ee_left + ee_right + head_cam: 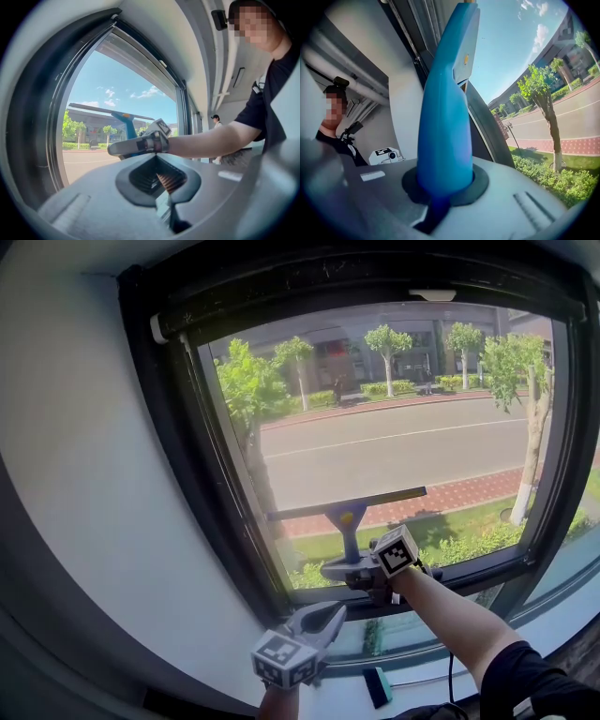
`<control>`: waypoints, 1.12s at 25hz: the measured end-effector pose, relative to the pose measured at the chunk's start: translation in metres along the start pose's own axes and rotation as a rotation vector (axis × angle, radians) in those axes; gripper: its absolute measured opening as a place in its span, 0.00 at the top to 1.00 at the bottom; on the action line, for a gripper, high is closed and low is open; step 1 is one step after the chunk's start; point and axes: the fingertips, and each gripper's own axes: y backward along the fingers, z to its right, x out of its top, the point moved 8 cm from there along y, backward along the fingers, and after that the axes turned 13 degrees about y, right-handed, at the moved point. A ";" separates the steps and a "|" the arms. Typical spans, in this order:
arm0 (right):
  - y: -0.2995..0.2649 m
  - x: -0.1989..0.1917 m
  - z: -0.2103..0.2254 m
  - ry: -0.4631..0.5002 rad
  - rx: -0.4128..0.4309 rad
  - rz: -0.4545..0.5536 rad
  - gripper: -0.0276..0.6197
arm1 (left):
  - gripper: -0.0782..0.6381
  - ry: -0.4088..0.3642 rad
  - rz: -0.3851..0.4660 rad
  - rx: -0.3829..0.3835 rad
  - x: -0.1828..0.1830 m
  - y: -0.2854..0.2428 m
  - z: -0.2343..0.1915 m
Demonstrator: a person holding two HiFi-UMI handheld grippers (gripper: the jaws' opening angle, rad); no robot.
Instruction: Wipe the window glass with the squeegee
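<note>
head view first – the squeegee (348, 517) is up against the lower half of the window glass (403, 442), its long dark blade (347, 504) running across the pane from left to right, right end a touch higher than the left. the handle drops from the middle of the blade straight down toward the sill, so the tool makes a t with its stem pointing at the person. the right gripper (345, 570) has that stem – in the right gripper view the jaws are clamped round the base of the handle, which rises out of them as a smooth, glossy blue plastic wedge, broad and rounded at the bottom, flatter toward the top, with a small yellow dot on its face. in the head view there's a yellow patch where the handle widens into the neck under the blade. the blade itself is a thin, straight, dark strip.

the left gripper (323, 620) sits lower and nearer the person, off the glass, just left of and below the right one. left gripper view – its grey jaws are closed together with nothing between them, ribbed pads showing in the hollow.

the window frame (220, 521) is black and heavy, set in a pale smooth wall. on the sill below lies a small teal object (377, 686) that i can't make out
</note>
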 end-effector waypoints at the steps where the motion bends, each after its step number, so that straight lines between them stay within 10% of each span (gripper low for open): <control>1: 0.000 -0.003 0.000 -0.002 0.004 -0.003 0.95 | 0.89 0.002 0.000 -0.002 -0.001 0.000 -0.001; 28: -0.009 -0.095 -0.003 -0.248 0.071 0.039 0.95 | 0.89 0.034 -0.034 0.053 -0.005 -0.003 0.000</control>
